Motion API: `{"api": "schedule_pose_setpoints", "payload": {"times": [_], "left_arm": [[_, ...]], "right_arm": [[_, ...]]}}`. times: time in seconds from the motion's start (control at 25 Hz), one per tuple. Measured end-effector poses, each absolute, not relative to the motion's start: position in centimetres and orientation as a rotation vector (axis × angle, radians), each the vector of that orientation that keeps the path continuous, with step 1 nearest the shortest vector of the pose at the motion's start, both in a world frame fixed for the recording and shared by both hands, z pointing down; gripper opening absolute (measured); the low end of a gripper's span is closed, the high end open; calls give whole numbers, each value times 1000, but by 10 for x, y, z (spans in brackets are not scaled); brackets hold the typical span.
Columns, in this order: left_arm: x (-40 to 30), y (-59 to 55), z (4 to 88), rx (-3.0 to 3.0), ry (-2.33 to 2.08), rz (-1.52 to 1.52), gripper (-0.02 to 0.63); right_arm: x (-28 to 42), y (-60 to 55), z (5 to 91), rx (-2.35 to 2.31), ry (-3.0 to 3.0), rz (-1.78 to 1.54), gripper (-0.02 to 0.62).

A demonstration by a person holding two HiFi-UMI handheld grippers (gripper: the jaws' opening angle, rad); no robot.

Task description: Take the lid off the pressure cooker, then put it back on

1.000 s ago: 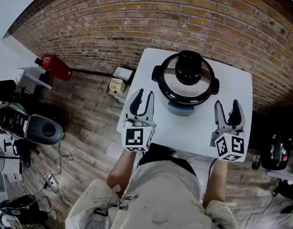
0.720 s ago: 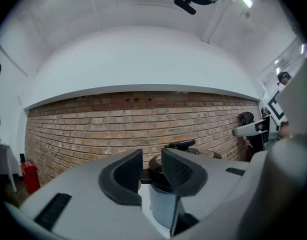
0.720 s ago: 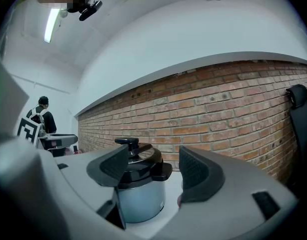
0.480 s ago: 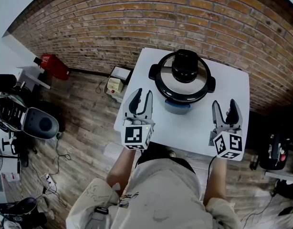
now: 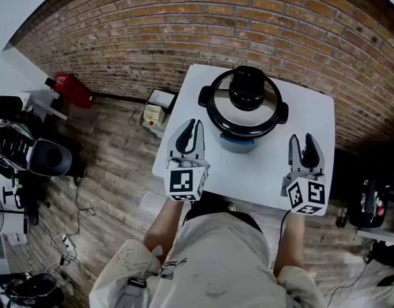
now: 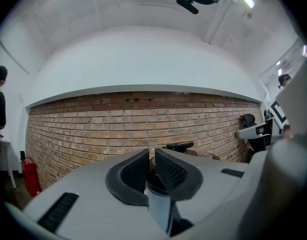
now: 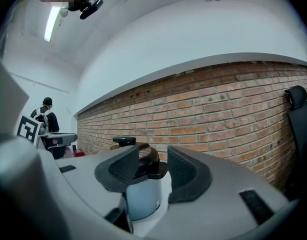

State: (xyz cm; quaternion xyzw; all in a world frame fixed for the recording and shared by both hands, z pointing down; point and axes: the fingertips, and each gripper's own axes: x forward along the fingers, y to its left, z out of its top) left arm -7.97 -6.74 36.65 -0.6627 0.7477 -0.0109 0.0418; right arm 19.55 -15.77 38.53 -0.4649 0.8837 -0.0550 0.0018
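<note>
Both sets of jaws have just been closing on air. The left gripper [image 5: 192, 126] was spread a moment ago and is now down to a thin slit, w/ nothing in it; in the left gripper view only the far-off cooker shows through the gap. The right gripper [image 5: 302, 140] has narrowed too but stands about half apart, also empty. Neither hand has shifted much: both sit level over the near part of the white table [image 5: 267, 175], one on each side, well short of the pot.

The pressure cooker [image 5: 246, 117] is at the back of the table by the brick wall [image 5: 184, 24]. Its lid [image 5: 261, 115] is on, black knob [image 5: 247, 90] on top, side handles sticking out left & right.

So, to my eye, no real progress yet. The squeeze looks like a test or a reset (nothing was there to grab), not a grip. Lid removal hasn't begun, and the jaws prob. need to reopen before either gripper can take a handle or the knob.
</note>
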Motion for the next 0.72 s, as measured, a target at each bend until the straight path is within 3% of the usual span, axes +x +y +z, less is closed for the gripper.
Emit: {"api": "schedule_pose_setpoints", "payload": {"times": [0.08,0.16,0.2,0.72], "left_arm": [[-80,-67,366,-2021,2292,-25,30],[-80,-67,365,-2019,2296,-19,15],[-81,-67,365,-2021,2299,-18,15],[-84,-63,367,-2011,2312,-20,15]], "right_arm": [[197,-157,383,-1477,2765,-157,142],[198,-158,382,-1498,2753,-146,29],[197,-157,381,-1500,2753,-142,17],[193,-154,383,-1487,2828,-101,17]]}}
